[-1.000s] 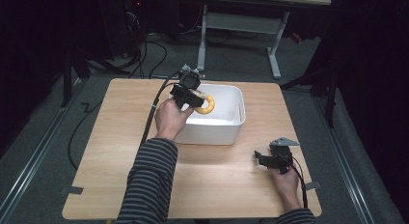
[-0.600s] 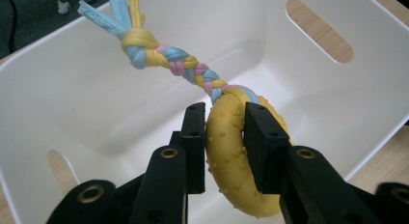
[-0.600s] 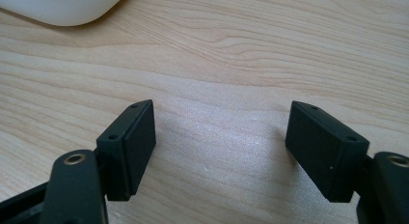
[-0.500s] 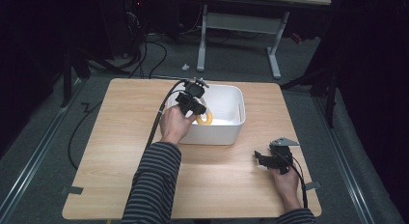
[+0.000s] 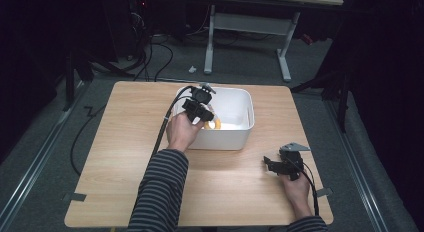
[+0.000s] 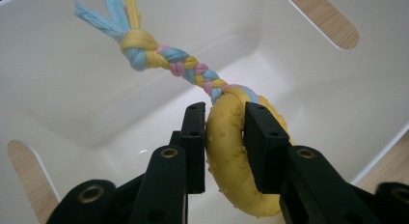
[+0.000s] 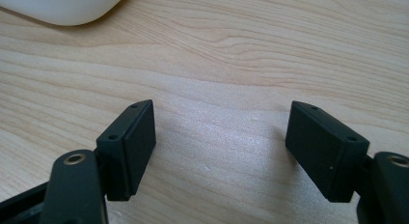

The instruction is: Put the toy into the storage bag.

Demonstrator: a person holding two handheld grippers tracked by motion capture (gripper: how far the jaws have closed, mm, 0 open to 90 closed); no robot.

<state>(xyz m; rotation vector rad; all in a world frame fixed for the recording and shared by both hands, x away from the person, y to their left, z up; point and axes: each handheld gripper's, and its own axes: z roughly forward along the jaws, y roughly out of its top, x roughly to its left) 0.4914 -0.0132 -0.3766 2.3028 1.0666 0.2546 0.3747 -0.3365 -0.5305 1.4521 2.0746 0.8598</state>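
Left tongs (image 6: 224, 137) clamped on yellow ring toy (image 6: 236, 161), held inside white bin (image 5: 245, 117) above floor; braided rope tail (image 6: 178, 64) points away from tongs. Right tongs (image 7: 222, 147) open, empty, on counter (image 5: 125, 157) outside bin, farther off.

The left gripper (image 5: 204, 117) has carried the yellow ring toy (image 5: 214, 124) down into the white bin (image 5: 243, 129), jaws tightening on it.

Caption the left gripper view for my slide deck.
Left claw clamping a knobbly yellow rubber ring with braided pastel rope inside a white plastic bin.
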